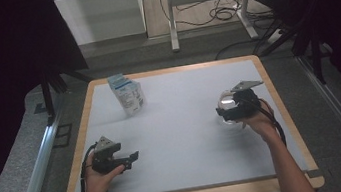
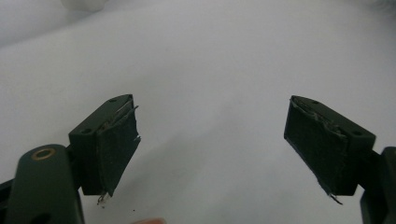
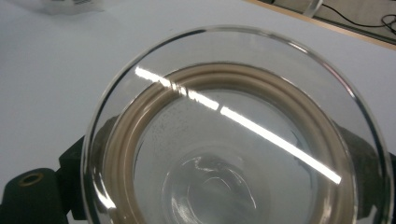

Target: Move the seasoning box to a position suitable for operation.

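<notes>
The round clear glass lid with a pale rubber sealing ring (image 3: 233, 140) sits between the jaws of the right gripper (image 1: 233, 110), toward the right side of the white worktop with a wooden rim (image 1: 187, 124); in the right gripper view the dark jaws show through the glass on either side of the ring, clamped on the lid, and its rim stands close to the camera. From the high view I cannot tell whether the lid still touches the worktop or is raised off it. The main risk, as I judge it, is slippage: smooth glass gripped across a curved edge gives the jaws little to bite on, so a quick tilt or a slackened squeeze could let the lid slide out and drop onto the worktop, where it could chip or roll toward the near right edge. The left gripper (image 1: 117, 159) rests low at the near left of the worktop, its jaws wide apart with nothing between them, too far off to catch a fall. A small blue-and-white printed carton-like packet (image 1: 127, 94) stands at the far left, well apart from both grippers.
</notes>
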Demonstrator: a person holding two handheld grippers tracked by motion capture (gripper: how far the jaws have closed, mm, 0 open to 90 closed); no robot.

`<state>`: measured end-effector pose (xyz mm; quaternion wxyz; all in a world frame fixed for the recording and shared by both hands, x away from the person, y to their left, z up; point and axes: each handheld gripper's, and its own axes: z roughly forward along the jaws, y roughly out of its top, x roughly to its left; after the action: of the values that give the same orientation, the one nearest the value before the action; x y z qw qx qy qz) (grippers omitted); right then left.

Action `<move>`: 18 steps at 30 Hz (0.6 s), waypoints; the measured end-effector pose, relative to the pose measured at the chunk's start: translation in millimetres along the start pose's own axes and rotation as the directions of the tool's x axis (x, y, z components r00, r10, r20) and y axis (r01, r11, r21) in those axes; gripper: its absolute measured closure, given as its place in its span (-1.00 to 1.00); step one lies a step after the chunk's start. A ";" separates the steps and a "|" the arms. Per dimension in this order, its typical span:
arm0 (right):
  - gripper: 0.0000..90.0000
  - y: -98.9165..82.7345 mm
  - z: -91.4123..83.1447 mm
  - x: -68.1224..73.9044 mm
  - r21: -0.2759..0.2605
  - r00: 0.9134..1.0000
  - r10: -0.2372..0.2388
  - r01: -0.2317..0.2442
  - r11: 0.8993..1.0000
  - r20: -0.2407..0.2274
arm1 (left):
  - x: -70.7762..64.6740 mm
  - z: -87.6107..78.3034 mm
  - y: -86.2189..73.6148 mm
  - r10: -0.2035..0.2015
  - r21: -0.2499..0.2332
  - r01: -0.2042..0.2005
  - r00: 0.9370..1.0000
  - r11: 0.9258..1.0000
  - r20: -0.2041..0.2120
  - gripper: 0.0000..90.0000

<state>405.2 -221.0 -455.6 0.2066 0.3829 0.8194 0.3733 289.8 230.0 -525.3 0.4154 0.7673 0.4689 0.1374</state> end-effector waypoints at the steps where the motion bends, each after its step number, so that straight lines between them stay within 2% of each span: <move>1: -0.75 -2.1 -6.2 5.5 -0.003 1.000 -0.021 0.021 1.000 -0.015 | 0.7 0.2 -0.5 0.002 0.002 -0.002 1.000 1.000 0.001 -0.61; 4: -0.75 -4.3 -12.3 10.1 -0.010 0.999 -0.033 0.033 0.999 -0.031 | 1.8 0.9 -1.5 0.003 0.006 -0.003 1.000 1.000 0.001 -0.61; 7: -0.75 -11.1 -26.3 23.7 -0.024 0.995 -0.058 0.057 0.998 -0.078 | 1.2 1.0 -3.1 -0.004 0.008 0.004 1.000 1.000 -0.001 -0.61; 8: -0.75 -11.1 -26.3 23.7 -0.024 0.995 -0.058 0.057 0.998 -0.078 | 1.2 1.0 -3.1 -0.004 0.008 0.004 1.000 1.000 -0.001 -0.61; 9: -0.75 -15.7 -30.2 31.1 -0.021 0.992 -0.076 0.074 0.997 -0.104 | 1.3 0.7 -4.0 -0.004 0.010 0.004 1.000 1.000 -0.005 -0.61; 10: -0.75 -15.7 -30.2 31.1 -0.021 0.992 -0.076 0.074 0.997 -0.104 | 1.3 0.7 -4.0 -0.004 0.010 0.004 1.000 1.000 -0.005 -0.61; 11: -0.75 -20.5 -32.3 39.0 -0.012 0.988 -0.100 0.099 0.995 -0.115 | 1.7 0.6 -4.3 0.000 0.011 0.000 1.000 1.000 -0.007 -0.61; 14: -0.75 -27.6 -30.3 46.9 -0.001 0.984 -0.123 0.124 0.992 -0.132 | 1.5 1.3 -4.7 -0.005 0.014 0.005 1.000 1.000 -0.013 -0.61; 18: -0.75 -33.5 -22.3 47.4 0.017 0.983 -0.137 0.140 0.990 -0.121 | -0.2 4.3 -4.5 0.002 0.020 -0.001 1.000 1.000 -0.008 -0.61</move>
<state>346.0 -208.4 -469.7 0.1779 0.3046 0.8597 0.3695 289.6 228.6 -531.3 0.4058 0.7711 0.4713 0.1361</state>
